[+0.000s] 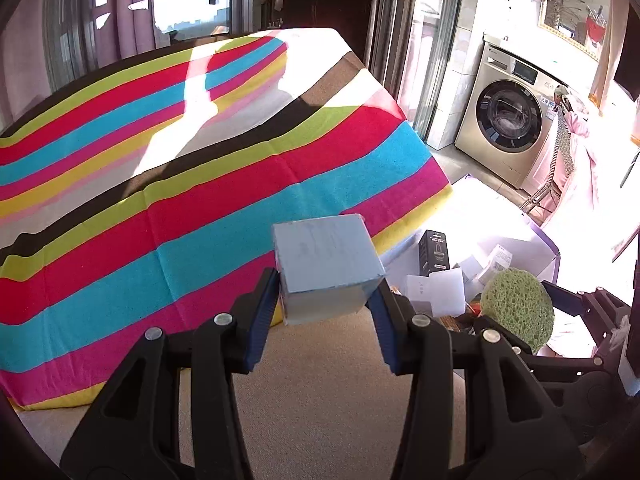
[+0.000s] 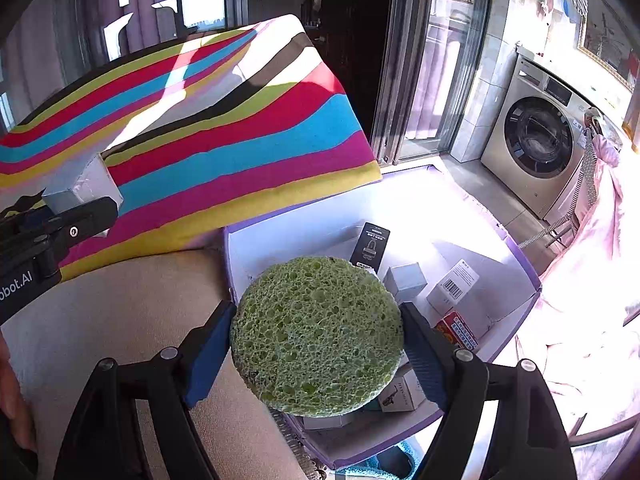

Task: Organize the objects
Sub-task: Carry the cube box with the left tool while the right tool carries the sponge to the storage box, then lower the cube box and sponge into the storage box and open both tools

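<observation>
Clamped between the blue pads of the left tool (image 1: 326, 294), a pale blue box (image 1: 326, 264) is held by two opposite side faces, projecting forward past the fingertips. The box is nearly cubic, so no long axis can be told; it is tilted, with one corner turned upward and away from the camera and a broad face shown toward the lens. It is carried in the air above the near edge of a striped cloth (image 1: 180, 200) and the beige surface (image 1: 320, 380) below it.

A round green sponge (image 2: 316, 336) is gripped across its width by the right tool (image 2: 318, 346), whose jaws are spread wide around the disc. The flat porous face is turned up toward the camera, its rim pressed by both pads; being circular, it has no long axis either. It is held over the near left corner of an open purple-edged carton (image 2: 532, 292).

Inside the carton, a black package (image 2: 370, 248), a small white box (image 2: 406, 280) and a white box with a barcode (image 2: 454, 288) are seen lying loosely, with a red-printed packet (image 2: 456, 330) just beside the right pad. Farther right, a washing machine (image 2: 536, 140) is seen against the tiled wall.
</observation>
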Tool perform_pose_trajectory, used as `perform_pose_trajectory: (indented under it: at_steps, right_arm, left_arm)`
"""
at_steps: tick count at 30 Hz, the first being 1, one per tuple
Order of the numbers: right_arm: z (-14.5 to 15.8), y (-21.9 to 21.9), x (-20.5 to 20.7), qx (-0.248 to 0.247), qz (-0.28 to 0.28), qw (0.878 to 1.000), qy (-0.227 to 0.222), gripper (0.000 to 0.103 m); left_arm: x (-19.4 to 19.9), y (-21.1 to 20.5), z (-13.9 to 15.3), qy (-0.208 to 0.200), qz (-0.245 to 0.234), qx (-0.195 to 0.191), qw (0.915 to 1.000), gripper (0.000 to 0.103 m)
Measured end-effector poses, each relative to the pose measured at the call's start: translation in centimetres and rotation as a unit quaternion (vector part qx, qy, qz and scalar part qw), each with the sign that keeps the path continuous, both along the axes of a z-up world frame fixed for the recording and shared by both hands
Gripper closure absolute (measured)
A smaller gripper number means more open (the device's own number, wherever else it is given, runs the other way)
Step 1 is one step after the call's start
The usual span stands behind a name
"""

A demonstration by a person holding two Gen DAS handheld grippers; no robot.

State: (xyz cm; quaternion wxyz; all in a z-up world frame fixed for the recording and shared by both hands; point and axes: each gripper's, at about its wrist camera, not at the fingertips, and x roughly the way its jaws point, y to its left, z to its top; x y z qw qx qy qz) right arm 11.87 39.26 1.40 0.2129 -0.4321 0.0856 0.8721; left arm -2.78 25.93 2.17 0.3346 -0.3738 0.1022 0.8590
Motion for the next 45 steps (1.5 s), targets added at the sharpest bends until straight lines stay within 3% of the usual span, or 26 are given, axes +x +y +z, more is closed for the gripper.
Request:
perform_pose_trajectory:
  at_steps: [8, 21, 25, 36, 45]
  right_arm:
    - [-0.6, 3.5, 1.9, -0.014, -0.049, 0.999, 0.001, 0.021]
    - [0.5, 7.2, 3.6, 0.005, -0.117, 0.993, 0.025, 0.021]
    - [0.6, 8.0, 4.0, 0.001, -0.131, 0.991, 0.028, 0.020]
    - [0.9, 5.0, 4.4, 0.032, -0.122, 0.992, 0.006, 0.018]
    - [1.7, 1.1, 6.4, 0.038, -0.095, 0.995, -0.017, 0.018]
  left_arm:
    - [2.2, 3.6, -0.4, -0.006, -0.046, -0.021, 0.9987, 0.053]
    - [3.8, 7.4, -1.0, -0.043, -0.088, -0.004, 0.9952, 0.052]
    - [3.7, 7.7, -1.1, -0.052, -0.096, 0.001, 0.9940, 0.025]
    - [3.6, 4.1, -1.4, -0.094, -0.086, 0.029, 0.9914, 0.020]
    - [6.5, -0.9, -1.5, -0.137, -0.099, 0.058, 0.9838, 0.009]
